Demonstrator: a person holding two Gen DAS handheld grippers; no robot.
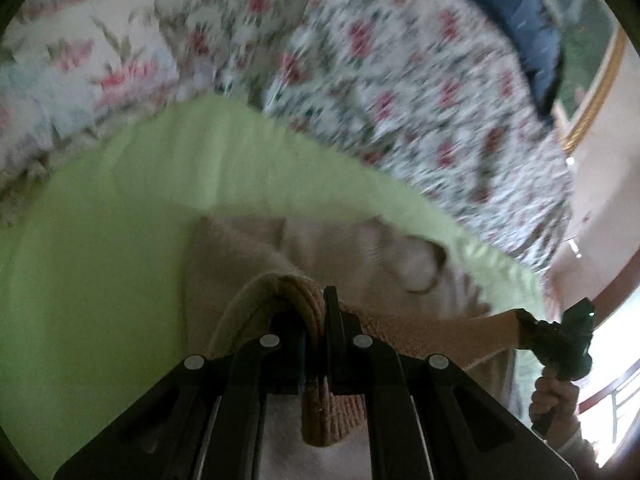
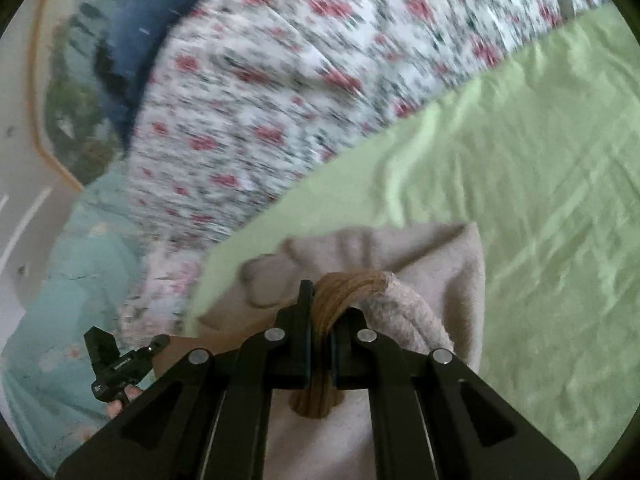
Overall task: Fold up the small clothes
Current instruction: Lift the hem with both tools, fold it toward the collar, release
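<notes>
A beige knitted garment [image 1: 328, 248] with a ribbed tan hem lies partly on the green bed sheet [image 1: 100, 280]. My left gripper [image 1: 316, 320] is shut on a bunched part of that ribbed hem. The hem runs taut to the right, where my right gripper [image 1: 532, 330] shows, held by a hand [image 1: 556, 404]. In the right wrist view my right gripper [image 2: 320, 312] is shut on the hem of the beige garment [image 2: 440, 256], with tan ribbing squeezed between the pads. My left gripper [image 2: 158, 342] appears there at the lower left, at the end of the stretched hem.
A floral quilt [image 1: 400, 80] is heaped along the far side of the sheet, with a dark blue cloth [image 1: 520, 16] on top. A flowered pillow [image 1: 72, 76] lies at the left. A light teal cloth [image 2: 68, 292] is beside the bed. The picture is blurred.
</notes>
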